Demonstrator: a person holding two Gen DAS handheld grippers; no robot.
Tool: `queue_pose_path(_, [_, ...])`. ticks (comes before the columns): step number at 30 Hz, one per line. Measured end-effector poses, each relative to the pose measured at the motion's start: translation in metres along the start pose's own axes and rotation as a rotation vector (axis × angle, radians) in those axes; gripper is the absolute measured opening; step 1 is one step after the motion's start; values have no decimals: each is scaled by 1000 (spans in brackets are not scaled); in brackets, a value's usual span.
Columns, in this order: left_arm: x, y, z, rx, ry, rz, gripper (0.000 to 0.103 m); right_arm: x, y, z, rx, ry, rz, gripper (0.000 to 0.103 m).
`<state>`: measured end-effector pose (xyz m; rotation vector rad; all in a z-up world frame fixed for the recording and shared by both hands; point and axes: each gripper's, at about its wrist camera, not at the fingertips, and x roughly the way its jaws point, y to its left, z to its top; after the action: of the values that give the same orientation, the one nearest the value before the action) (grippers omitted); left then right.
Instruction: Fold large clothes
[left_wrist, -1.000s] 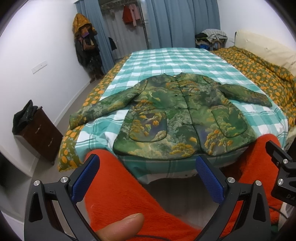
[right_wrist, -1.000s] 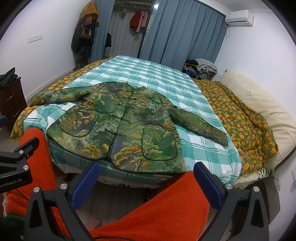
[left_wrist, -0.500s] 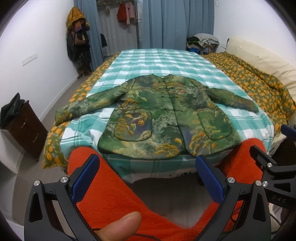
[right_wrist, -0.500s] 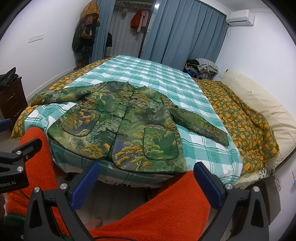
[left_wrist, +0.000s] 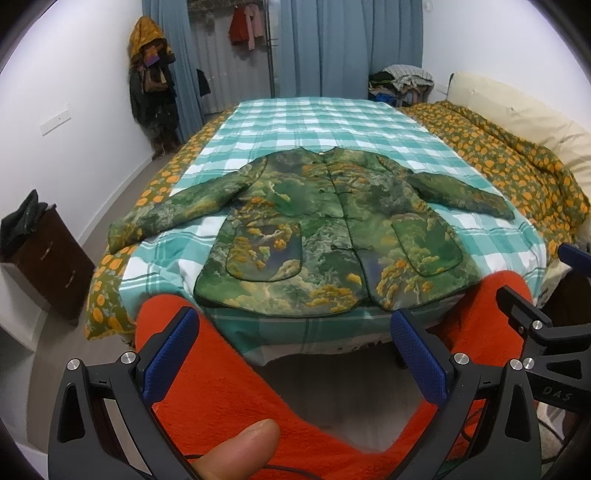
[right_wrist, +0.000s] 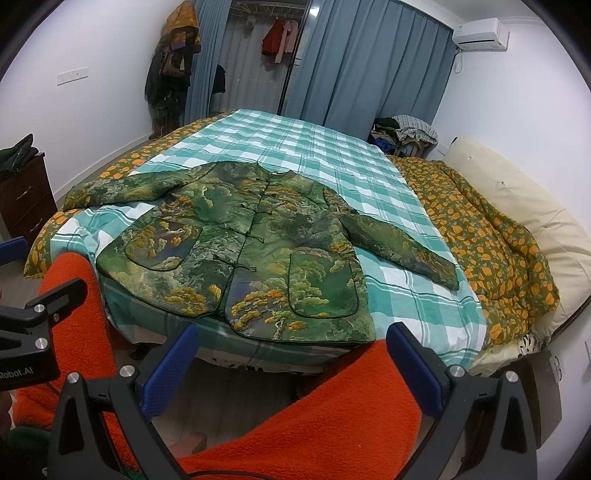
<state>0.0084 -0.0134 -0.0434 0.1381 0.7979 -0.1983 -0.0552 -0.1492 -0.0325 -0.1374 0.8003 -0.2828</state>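
A green and orange printed jacket (left_wrist: 325, 229) lies flat, front up and buttoned, sleeves spread, near the foot of a bed with a teal checked sheet (left_wrist: 317, 122). It also shows in the right wrist view (right_wrist: 243, 251). My left gripper (left_wrist: 295, 354) is open and empty, held off the foot of the bed, short of the hem. My right gripper (right_wrist: 291, 365) is open and empty, also short of the hem, nearer the jacket's right pocket. The right gripper's body shows at the left view's right edge (left_wrist: 535, 332).
The person's legs in orange trousers (left_wrist: 221, 391) stand below both grippers. An orange-flowered duvet (right_wrist: 491, 236) and a cream headboard (right_wrist: 528, 206) lie on the right. A dark drawer unit (left_wrist: 44, 258) stands on the left. Blue curtains (right_wrist: 369, 66) and hung clothes are at the back.
Both grippers have tilted and moved slightly toward the bed, so the jacket sits a little more centred. Both stay open. The jacket has not moved.
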Motion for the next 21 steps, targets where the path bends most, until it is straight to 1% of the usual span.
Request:
queue_pose_path(8, [2, 2, 1, 0, 1, 24, 103, 0, 0, 0, 0, 1, 1, 103])
queue_pose_path(11, [4, 7, 2, -34, 1, 9, 103, 0, 3, -1, -1, -1, 4, 103])
queue_pose_path(13, [7, 11, 4, -61, 11, -16, 103, -1, 5, -1, 0, -2, 14, 103])
queue_pose_path(16, [13, 14, 5, -76, 25, -31, 103, -4, 11, -1, -7, -6, 34, 103])
queue_pose_path(19, [21, 17, 9, -73, 19, -11, 103, -3, 10, 4, -21, -38, 60, 103])
queue_pose_path(21, [29, 22, 18, -47, -10, 47, 103, 2, 1, 11, -19, -73, 58, 103])
